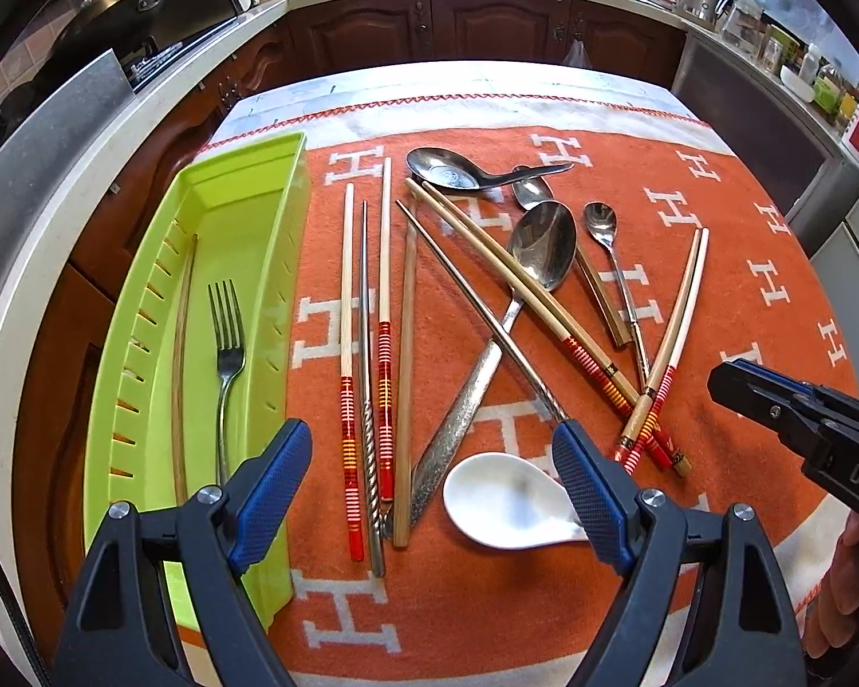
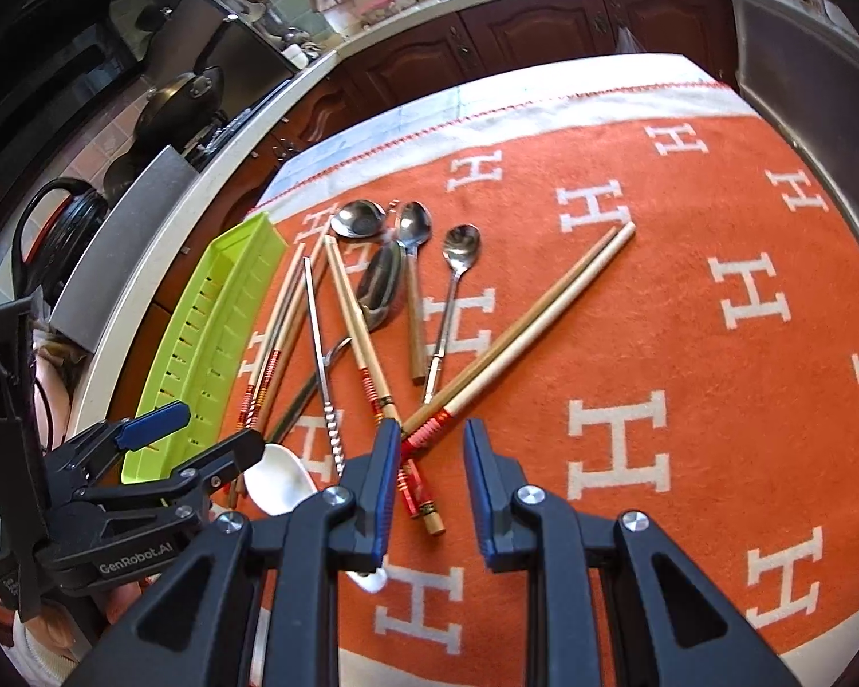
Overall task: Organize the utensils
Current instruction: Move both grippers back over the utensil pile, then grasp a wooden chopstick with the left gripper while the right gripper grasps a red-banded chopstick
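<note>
lime-green tray [image 1: 240, 172], orange H-patterned cloth [image 1: 716, 286]

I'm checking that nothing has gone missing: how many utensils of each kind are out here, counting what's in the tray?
Fork: 1
Metal spoons: 4
White ceramic spoon: 1
Wooden chopsticks: 8, one of them in the green tray
Metal chopsticks: 2
Total: 16
</note>
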The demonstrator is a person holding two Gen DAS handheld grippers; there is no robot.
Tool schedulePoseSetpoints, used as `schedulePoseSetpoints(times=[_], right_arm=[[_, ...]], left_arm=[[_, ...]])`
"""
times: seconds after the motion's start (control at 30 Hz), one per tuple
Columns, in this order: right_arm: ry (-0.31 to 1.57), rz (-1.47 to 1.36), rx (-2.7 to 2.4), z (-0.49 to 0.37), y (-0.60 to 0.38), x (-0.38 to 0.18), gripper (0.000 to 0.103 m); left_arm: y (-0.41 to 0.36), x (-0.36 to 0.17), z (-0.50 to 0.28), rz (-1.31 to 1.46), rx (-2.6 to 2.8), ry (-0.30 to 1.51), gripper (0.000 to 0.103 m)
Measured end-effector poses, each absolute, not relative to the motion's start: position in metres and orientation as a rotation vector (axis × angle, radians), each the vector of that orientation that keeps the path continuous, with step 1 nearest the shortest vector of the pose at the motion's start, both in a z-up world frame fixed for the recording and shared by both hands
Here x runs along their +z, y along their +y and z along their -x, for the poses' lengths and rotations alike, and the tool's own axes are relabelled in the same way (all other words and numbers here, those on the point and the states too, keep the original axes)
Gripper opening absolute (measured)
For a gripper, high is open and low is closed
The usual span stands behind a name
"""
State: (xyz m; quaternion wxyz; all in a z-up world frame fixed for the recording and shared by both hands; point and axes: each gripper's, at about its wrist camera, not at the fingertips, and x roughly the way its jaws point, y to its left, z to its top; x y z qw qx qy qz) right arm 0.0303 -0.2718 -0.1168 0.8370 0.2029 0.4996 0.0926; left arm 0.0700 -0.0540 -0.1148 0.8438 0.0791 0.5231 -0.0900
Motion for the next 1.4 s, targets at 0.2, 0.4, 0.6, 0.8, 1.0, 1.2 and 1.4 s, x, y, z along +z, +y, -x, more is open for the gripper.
schedulePoseSetpoints(times=[0.2, 0.4, 0.6, 0.8, 1.0, 1.2, 1.4], right_arm=[[1.089, -0.510, 0.147, -0.045, -0.289, -0.135, 0.023], [1.117, -0.582, 0.126, -0.060, -0.296, -0.148, 0.023], [1.110, -0.522, 0.116, -0.069, -0.286, -0.146, 0.022], [1.125, -0.413, 0.085, -0.070, -0.275, -0.143, 0.016], [1.134, -0.372, 0.054, -0.073, -0.272, -0.142, 0.016], [1.142, -0.525, 0.047, -0.071, -0.292, -0.149, 0.005], [1.123, -0.586, 0.025, -0.056, -0.314, -0.143, 0.005]], left_arm=[[-0.062, -0.116, -0.079, -0.149, -0.222, 1.110, 0.084], [-0.071, -0.113, -0.083, -0.163, -0.237, 1.090, 0.084], [-0.071, -0.112, -0.084, -0.162, -0.228, 1.090, 0.084], [-0.064, -0.110, -0.085, -0.131, -0.223, 1.092, 0.084], [-0.068, -0.111, -0.085, -0.136, -0.243, 1.098, 0.084], [-0.088, -0.107, -0.087, -0.161, -0.334, 1.100, 0.075], [-0.119, -0.111, -0.091, -0.158, -0.447, 1.131, 0.063]])
